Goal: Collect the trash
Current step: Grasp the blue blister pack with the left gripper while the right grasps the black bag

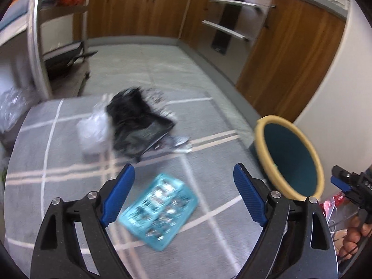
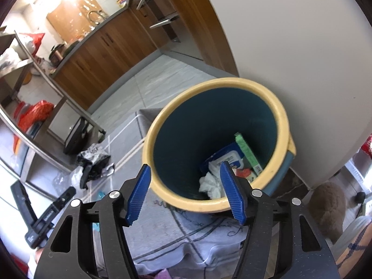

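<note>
A teal bin with a yellow rim stands on a grey checked rug by a white wall. It holds a crumpled white tissue, a blue wipes pack and a green box. My right gripper is open and empty above the bin's near rim. My left gripper is open and empty above a light blue packet on the rug. Farther off lie a black foil wrapper and a clear plastic bag.
Wooden kitchen cabinets line the far wall. A metal shelf rack stands at the left with a red bag. The right gripper shows at the edge of the left wrist view. A brown furry thing lies at the right.
</note>
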Motion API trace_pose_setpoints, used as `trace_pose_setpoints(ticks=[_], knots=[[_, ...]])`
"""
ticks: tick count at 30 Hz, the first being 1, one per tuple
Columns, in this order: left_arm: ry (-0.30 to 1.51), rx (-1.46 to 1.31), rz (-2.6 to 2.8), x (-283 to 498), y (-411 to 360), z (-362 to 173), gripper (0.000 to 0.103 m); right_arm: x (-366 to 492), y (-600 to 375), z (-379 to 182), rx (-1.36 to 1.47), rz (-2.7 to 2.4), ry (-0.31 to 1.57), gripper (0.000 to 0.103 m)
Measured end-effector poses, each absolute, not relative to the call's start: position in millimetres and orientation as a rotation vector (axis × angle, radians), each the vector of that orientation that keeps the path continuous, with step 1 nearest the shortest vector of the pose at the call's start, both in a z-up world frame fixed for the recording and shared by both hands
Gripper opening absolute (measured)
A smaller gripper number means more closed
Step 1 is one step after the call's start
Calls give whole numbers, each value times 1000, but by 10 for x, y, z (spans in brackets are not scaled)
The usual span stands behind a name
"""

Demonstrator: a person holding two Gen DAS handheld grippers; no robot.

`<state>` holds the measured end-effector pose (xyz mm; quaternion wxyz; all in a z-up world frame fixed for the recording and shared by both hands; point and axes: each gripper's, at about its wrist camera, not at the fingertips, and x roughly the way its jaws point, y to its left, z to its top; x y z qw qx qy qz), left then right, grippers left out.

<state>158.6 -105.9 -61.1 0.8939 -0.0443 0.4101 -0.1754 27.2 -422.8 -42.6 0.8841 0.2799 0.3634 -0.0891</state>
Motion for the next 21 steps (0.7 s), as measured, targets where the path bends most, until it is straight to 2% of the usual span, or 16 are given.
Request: trace_pose_setpoints(ticks=[5,13,20,21], knots=[[923,-94,-350,1654,-906,-799,86,333,-4112,-456,568,-164,773,64],[1014,133,-422,1609,-1097,-1156,86,418,-3952,-491,550,-139,797,64],[996,301,-434,1561,-1192,-1337,86,542,-3742,-535,516,-92,836,64],[990,297,-443,1559,-1190,-1337,84,561,-3706,-542,509,-83,842,64]])
